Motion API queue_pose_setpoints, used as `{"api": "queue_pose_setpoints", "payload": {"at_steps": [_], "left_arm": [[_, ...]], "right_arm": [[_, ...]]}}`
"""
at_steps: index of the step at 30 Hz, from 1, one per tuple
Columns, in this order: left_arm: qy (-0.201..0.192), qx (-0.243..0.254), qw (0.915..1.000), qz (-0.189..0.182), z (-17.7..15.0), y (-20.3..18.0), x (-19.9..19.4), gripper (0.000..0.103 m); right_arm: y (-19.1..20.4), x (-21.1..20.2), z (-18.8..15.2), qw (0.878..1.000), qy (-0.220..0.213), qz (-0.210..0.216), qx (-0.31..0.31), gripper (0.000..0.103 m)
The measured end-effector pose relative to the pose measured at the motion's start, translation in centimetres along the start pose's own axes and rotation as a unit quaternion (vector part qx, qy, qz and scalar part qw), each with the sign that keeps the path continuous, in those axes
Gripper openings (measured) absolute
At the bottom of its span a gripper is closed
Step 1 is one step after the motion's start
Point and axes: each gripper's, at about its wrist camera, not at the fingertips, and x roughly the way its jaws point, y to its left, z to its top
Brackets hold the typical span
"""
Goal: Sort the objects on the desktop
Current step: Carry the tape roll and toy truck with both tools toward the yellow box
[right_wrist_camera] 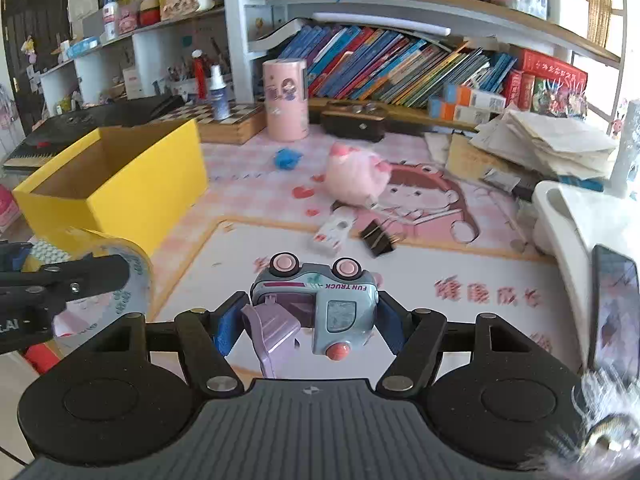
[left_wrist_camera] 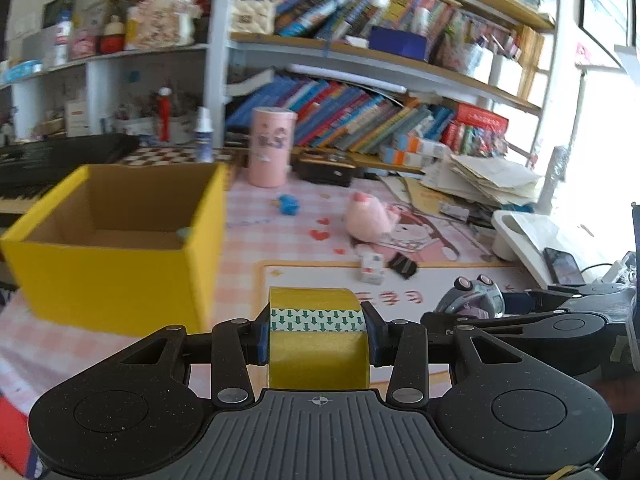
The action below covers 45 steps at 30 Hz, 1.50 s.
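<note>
My left gripper (left_wrist_camera: 318,336) is shut on a roll of yellow tape (left_wrist_camera: 318,354), held above the desk to the right of the open yellow box (left_wrist_camera: 120,280). The roll also shows in the right wrist view (right_wrist_camera: 120,276), beside the yellow box (right_wrist_camera: 132,188). My right gripper (right_wrist_camera: 310,320) is shut on a blue toy truck (right_wrist_camera: 332,300) lying upside down, its purple door hanging open; the truck shows in the left wrist view (left_wrist_camera: 474,300) too. A pink plush toy (right_wrist_camera: 356,182), a blue scrap (right_wrist_camera: 287,158), a small white box (right_wrist_camera: 334,234) and a black binder clip (right_wrist_camera: 378,238) lie on the pink mat.
A pink cylinder tin (right_wrist_camera: 286,100), a spray bottle (right_wrist_camera: 219,94) on a chessboard box (right_wrist_camera: 224,122) and a dark case (right_wrist_camera: 354,122) stand at the back under bookshelves. A paper stack (right_wrist_camera: 548,140), a white tray (right_wrist_camera: 576,216) and a phone (right_wrist_camera: 614,312) are on the right. A keyboard (left_wrist_camera: 48,160) lies left.
</note>
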Motion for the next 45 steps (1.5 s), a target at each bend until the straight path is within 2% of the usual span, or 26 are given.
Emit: {"api": "queue_pose_setpoints", "payload": {"at_steps": [3, 9, 18, 26, 45], "left_arm": [[-0.003, -0.024, 0.9996, 0.016, -1.3, 2.6, -2.5, 0.041], [0.000, -0.041, 0.9982, 0.043, -3.9, 7.0, -6.9, 0.041], [0.002, -0.050, 0.9975, 0.051, -5.9, 11.0, -11.4, 0.041], [-0.020, -0.066, 0.9965, 0.048, -6.3, 12.6, -12.9, 0.041], [-0.024, -0.068, 0.9962, 0.049, -6.3, 14.6, -13.4, 0.041]], "right_arm": [[3.1, -0.6, -0.6, 1.000, 0.005, 0.010, -0.010, 0.065], [10.1, -2.6, -2.4, 0.998, 0.000, 0.042, -0.050, 0.065], [17.3, -5.1, -5.1, 0.997, 0.006, 0.062, -0.051, 0.065], [19.8, -6.0, -5.3, 0.995, 0.005, 0.072, -0.064, 0.065], [22.0, -6.1, -5.6, 0.994, 0.009, 0.084, -0.076, 0.065]]}}
